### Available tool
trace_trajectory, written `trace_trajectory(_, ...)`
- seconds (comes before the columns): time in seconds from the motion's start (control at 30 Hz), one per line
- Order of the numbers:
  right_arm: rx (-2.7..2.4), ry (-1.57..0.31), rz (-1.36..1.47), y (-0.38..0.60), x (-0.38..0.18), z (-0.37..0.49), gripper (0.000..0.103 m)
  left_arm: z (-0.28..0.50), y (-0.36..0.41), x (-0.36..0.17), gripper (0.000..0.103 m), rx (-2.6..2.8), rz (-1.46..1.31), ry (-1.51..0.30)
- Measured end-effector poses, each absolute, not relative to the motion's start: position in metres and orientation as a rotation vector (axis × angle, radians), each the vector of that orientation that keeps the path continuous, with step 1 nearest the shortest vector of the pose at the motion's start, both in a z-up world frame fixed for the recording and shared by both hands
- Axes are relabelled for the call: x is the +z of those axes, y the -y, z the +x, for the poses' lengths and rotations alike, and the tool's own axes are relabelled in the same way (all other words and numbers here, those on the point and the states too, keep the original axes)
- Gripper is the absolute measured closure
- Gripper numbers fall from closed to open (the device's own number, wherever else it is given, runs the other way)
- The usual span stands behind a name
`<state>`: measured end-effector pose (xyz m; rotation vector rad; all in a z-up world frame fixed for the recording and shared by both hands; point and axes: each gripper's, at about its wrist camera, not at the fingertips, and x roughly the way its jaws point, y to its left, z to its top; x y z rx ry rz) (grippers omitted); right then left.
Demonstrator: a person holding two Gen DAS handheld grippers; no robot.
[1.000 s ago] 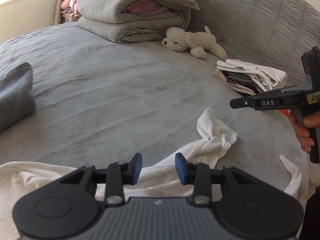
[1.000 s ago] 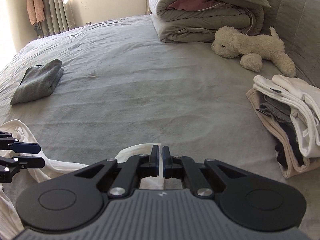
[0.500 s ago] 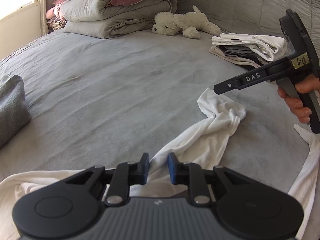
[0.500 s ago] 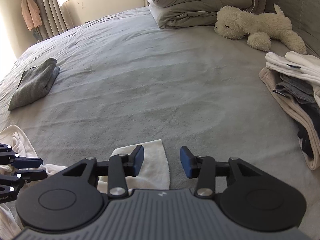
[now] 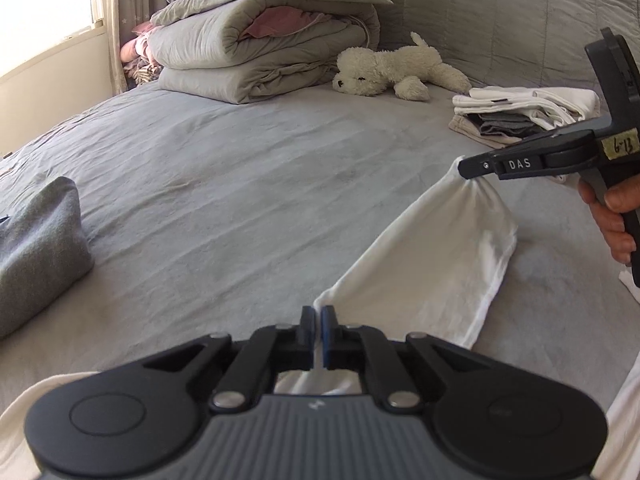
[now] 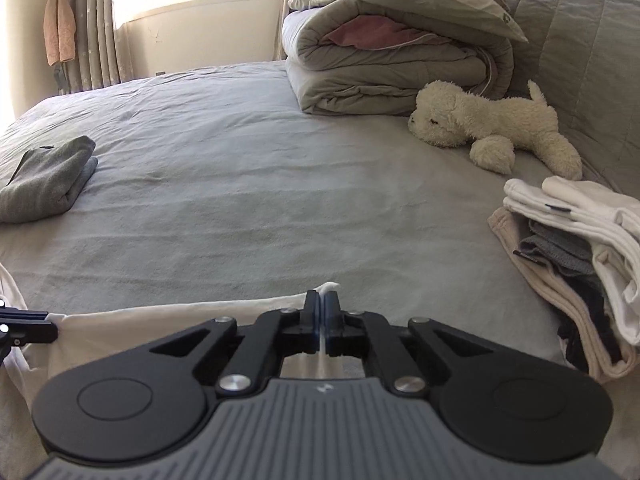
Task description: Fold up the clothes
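Observation:
A white garment (image 5: 432,256) is stretched between my two grippers above the grey bed. My left gripper (image 5: 317,322) is shut on one edge of it. My right gripper (image 6: 322,312) is shut on another corner; in the left wrist view its tip (image 5: 470,170) pinches the cloth at the right. In the right wrist view the white garment (image 6: 168,320) runs left to the left gripper's tip (image 6: 28,326). The rest of the garment hangs below, out of view.
A stack of folded clothes (image 6: 576,248) lies at the right, also in the left wrist view (image 5: 524,114). A folded grey garment (image 6: 48,180) lies at the left. A plush dog (image 6: 492,128) and folded duvets (image 6: 392,52) sit at the headboard. The grey bedsheet (image 6: 256,200) spreads between them.
Both grippers closed on the white garment and lifted it, pulling a section taut between them. The right gripper was open half a second ago; the left was closing.

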<state>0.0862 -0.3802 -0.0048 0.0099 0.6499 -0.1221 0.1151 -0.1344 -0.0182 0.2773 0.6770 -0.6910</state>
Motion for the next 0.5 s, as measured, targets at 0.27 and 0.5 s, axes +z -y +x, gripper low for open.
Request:
trace_trajectory(0.27,-0.145,-0.598,-0.073,0.386,0.003,0.127,0.101,0.156,0.149,-0.013,0.100,-0.599,0.199,-0.650)
trace_trajectory(0.5,-0.132,-0.634,-0.111,0.391,-0.013,0.174,0.101,0.200,0.163,-0.029,0.100,-0.503,0.136,-0.689)
